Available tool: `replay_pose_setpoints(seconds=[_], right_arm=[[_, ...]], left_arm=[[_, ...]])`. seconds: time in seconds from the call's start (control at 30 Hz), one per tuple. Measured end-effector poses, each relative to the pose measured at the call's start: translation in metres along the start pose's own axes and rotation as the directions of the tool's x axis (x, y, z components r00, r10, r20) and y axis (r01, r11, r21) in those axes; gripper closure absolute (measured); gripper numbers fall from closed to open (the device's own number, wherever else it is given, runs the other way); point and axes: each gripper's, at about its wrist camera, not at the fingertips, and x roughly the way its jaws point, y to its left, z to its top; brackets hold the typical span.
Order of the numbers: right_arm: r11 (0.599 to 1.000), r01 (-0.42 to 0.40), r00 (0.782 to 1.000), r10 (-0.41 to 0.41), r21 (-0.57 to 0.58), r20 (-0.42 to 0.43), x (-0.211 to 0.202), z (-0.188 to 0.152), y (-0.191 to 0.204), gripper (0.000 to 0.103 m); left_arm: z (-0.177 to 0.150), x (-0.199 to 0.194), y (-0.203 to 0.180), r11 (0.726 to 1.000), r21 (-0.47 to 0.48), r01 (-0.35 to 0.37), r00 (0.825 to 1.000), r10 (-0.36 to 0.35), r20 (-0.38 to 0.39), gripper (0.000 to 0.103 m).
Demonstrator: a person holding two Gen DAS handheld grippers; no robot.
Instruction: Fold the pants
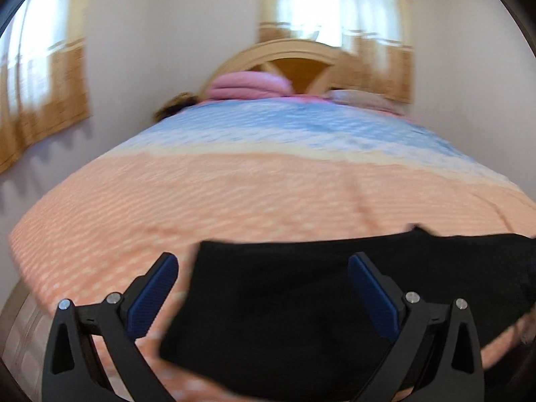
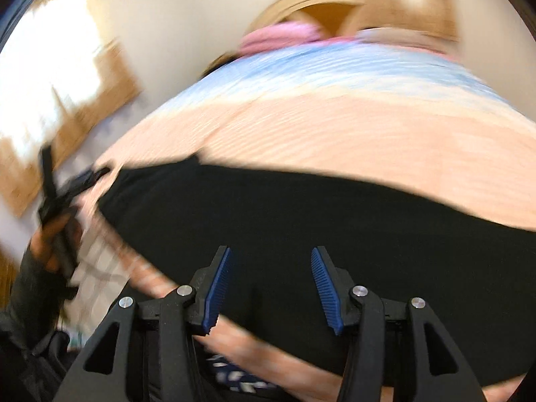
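Black pants (image 1: 284, 301) flat on peach/blue bedspread (image 1: 234, 194) | curtained bedrm | L tool (image 1: 263, 264) & R tool (image 2: 270, 261) released, empty

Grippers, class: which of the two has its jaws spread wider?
The left gripper: its blue pads stand far apart over the black pants. The right gripper shows a narrower gap.

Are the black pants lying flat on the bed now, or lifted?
Flat: the black pants lie on the bed cover, and neither open gripper holds them.
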Motion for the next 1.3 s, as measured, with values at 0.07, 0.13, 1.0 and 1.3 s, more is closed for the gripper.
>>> replay_pose_setpoints(seconds=[0.07, 0.13, 1.0, 1.3], right_arm=[[0.99, 0.091, 0.992, -0.1, 0.108, 0.08, -0.039, 0.001, -0.046, 0.052], [0.956, 0.188, 0.965, -0.222, 0.225, 0.141, -0.081, -0.004, -0.094, 0.052], [0.763, 0.273, 0.903, -0.413, 0.585, 0.117, -0.186, -0.09, -0.278, 0.092], [0.833, 0.217, 0.855, -0.415, 0.51, 0.313, -0.223, -0.057, -0.221, 0.05]], left_arm=[[0.003, 0.0, -0.025, 0.996, 0.035, 0.079, 0.997, -0.078, -0.011, 0.0], [0.009, 0.006, -0.058, 0.983, 0.09, 0.157, 0.987, -0.155, -0.038, 0.0], [-0.006, 0.062, -0.227, 0.89, 0.298, 0.346, 0.928, -0.279, -0.246, 0.0], [-0.009, 0.026, -0.235, 0.879, 0.352, 0.321, 0.947, -0.293, -0.131, 0.0]])
